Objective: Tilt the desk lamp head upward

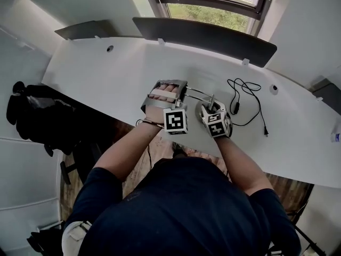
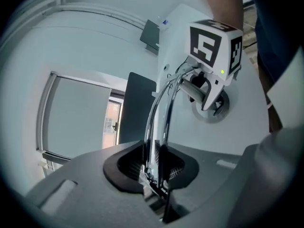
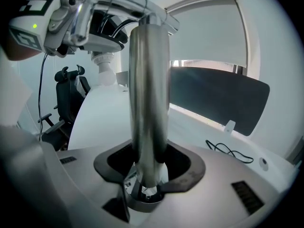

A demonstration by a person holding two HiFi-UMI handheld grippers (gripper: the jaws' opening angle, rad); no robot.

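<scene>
A chrome desk lamp stands on the white desk (image 1: 101,84). In the head view its two thin arm rods (image 1: 198,93) run between my grippers. My left gripper (image 2: 154,167) is shut on these thin rods (image 2: 161,113), which curve toward the round base (image 2: 219,112). My right gripper (image 3: 148,172) is shut on the thick chrome post (image 3: 148,103). The lamp head (image 3: 102,44) with its white bulb (image 3: 105,74) hangs at the upper left, next to the left gripper's marker cube (image 3: 26,13). From above, the left gripper (image 1: 184,89) and right gripper (image 1: 211,110) sit side by side.
A black cable (image 1: 248,103) lies loose on the desk to the right of the lamp. A dark partition panel (image 1: 208,36) lines the desk's far edge under the window. A black office chair (image 1: 37,116) stands at the left, off the desk.
</scene>
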